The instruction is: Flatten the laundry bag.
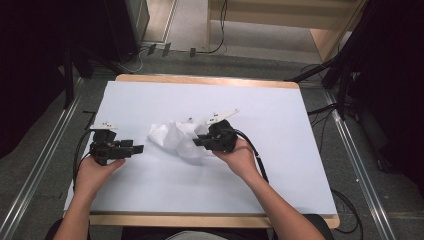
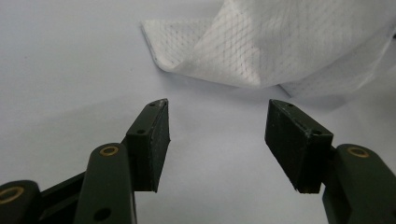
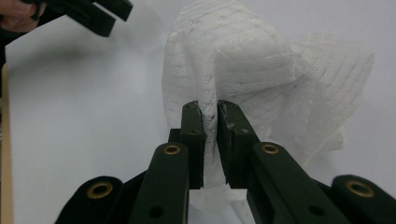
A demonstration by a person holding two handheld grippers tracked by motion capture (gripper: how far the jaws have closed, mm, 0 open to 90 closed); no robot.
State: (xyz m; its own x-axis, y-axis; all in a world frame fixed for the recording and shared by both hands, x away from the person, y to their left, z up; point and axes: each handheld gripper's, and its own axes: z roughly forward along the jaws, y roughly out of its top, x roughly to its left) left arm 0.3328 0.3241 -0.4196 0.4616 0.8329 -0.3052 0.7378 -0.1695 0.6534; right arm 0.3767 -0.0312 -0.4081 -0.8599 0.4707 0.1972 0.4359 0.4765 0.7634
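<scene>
White crumpled mesh cloth (image 1: 172,137) lies mid-table on the pale blue sheet (image 1: 280,165).
Right gripper (image 3: 210,109) pinches a cloth fold; left gripper (image 2: 217,116) rests beside it, jaws spread wide.

We lose the cloth (image 2: 299,42) past the top and right edges of the left gripper view. In the right gripper view its lower part is hidden behind the right gripper (image 3: 211,140), and the left gripper (image 3: 93,14) is cut off at the top corner.
</scene>
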